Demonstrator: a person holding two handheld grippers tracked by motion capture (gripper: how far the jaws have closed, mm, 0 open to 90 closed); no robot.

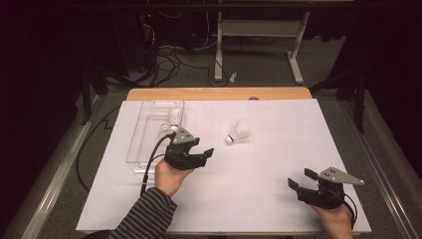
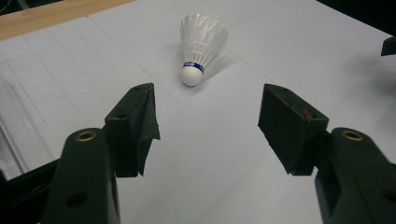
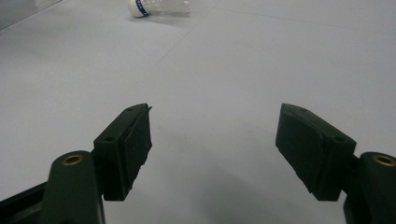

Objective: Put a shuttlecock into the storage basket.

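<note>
Clear plastic makes the tray (image 1: 149,134) at the table's (image 1: 278,164) left hard to read: something white lies inside it, but its shape is blurred. White-feathered, the shuttlecock (image 1: 238,133) lies on its side on the white sheet near the middle, cork end toward the person. It sits just ahead of the left tool (image 1: 203,153), apart from it, in line with the gap. That tool's jaws stand wide, gripping nothing. Near the front right corner, the right tool (image 1: 301,179) likewise gapes wide and empty, well apart from the shuttlecock.
</note>
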